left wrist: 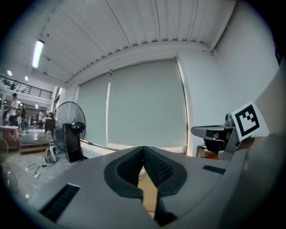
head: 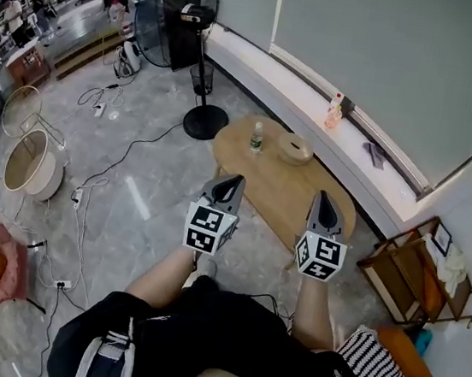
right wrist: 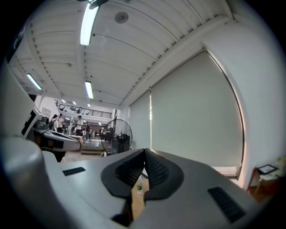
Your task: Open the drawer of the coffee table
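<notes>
We hold the left gripper (head: 235, 179) and the right gripper (head: 325, 195) out level, side by side, each with its jaws closed on nothing. The coffee table (head: 277, 190) lies ahead of and below them, its long axis running from far left to near right. No drawer shows. We judge it sits under the near edge of the surface, with the right gripper probably nearer.

Oval wooden coffee table (head: 283, 190) sits on a grey marbled floor (head: 143, 206). On its far end there's a small water bottle (head: 257, 137) standing upright, with a round tan bowl-ish thing (head: 294, 149) just beside it. A pedestal fan (head: 180, 14) stands on the floor nearby.
</notes>
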### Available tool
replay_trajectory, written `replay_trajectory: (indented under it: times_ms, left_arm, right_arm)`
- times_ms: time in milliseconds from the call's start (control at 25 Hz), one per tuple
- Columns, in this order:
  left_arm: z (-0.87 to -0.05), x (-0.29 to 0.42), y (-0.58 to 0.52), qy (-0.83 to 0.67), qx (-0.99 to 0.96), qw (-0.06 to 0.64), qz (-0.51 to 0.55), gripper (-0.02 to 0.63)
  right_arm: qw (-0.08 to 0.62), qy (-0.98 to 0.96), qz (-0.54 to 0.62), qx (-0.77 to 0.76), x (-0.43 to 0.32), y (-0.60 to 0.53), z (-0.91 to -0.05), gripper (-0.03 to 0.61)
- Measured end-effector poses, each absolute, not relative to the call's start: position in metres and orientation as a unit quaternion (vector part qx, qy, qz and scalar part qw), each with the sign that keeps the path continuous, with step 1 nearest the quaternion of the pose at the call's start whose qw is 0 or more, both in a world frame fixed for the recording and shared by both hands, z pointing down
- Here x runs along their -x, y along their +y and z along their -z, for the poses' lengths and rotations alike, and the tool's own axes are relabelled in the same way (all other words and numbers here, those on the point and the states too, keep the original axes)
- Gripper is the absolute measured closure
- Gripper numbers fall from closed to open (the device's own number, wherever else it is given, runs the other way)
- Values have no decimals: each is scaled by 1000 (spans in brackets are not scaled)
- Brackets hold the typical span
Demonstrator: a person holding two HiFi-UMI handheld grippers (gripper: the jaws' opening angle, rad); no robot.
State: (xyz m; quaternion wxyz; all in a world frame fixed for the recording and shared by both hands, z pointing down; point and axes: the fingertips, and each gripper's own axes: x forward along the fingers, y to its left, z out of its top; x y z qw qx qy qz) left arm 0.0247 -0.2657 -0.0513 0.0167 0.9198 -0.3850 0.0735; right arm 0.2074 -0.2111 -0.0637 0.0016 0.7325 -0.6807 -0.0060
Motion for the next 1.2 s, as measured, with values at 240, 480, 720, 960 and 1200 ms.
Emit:
replay_trajectory:
  times_ms: [240,480,720,960,1200]
  left_arm:
    - [38,-46,-330,-329,-940,12,-90,594]
    - [19,-47,-388,-289,-953,31,-91,594]
    - [-12,-44,-435,-236,-965,66,-90,594]
    - [-65,-45,-470,-203,-967,100,-113,594]
    - [-107,-41,-457,-179,-967,117,-141,594]
  right_arm:
    - [9,-647,-18,-763,-218,-259,43,561]
    - [16,-617,-32,-786,-219,-300,25,561]
    - [38,-574,-51,-816,-217,-322,-6,561]
    - [49,-534,-91,-839,-224,-324,-59,561]
    - [57,-513,-113,-849,-229,-299,-104,561]
